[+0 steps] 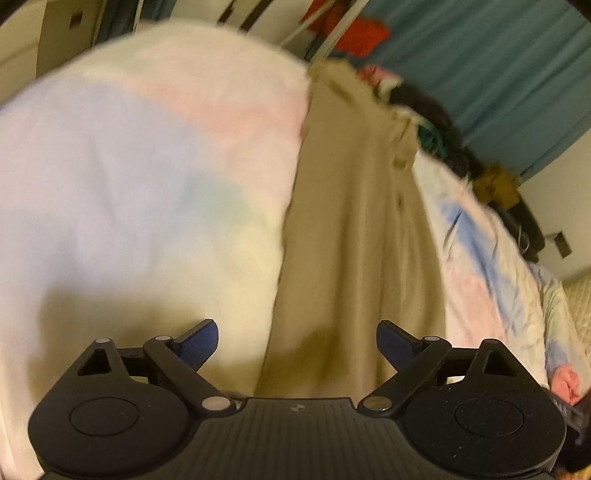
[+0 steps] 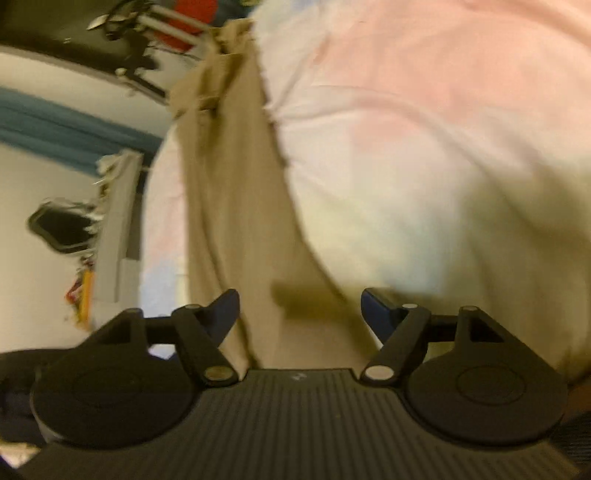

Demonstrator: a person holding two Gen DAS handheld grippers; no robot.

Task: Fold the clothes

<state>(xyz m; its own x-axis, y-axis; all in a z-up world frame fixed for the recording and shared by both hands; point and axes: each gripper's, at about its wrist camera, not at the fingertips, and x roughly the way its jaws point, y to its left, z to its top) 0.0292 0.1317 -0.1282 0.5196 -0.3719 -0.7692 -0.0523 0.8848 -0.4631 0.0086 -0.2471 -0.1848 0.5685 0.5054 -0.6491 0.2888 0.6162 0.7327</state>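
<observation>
Tan garment (image 1: 343, 236), long and flat, stretched lengthwise across a pastel bedspread (image 1: 129, 177) on the bed. Left tongs (image 1: 297, 345) spread wide just above its near end, gripping nothing. Right tongs (image 2: 300, 314) likewise apart over the same cloth. Beyond, blurred dark clothes pile (image 1: 436, 122) and teal curtain (image 1: 498, 62).

L gripper (image 1: 297, 341), black w/ blue-padded fingers (image 1: 199, 343), jaws spread wide, nothing between them. Directly ahead: long tan/khaki cloth garment (image 1: 343, 221), laid lengthwise on a pastel tie-dye bedsheet (image 1: 129, 177) (white, pink, lilac, pale green patches). Garment's far end bunched & wrinkled. Beyond it, dark pile of clothes (image 1: 436, 114) at sheet's far edge. Teal curtain (image 1: 498, 62) top right; red item (image 1: 364, 35) near top centre. View blurry.
</observation>
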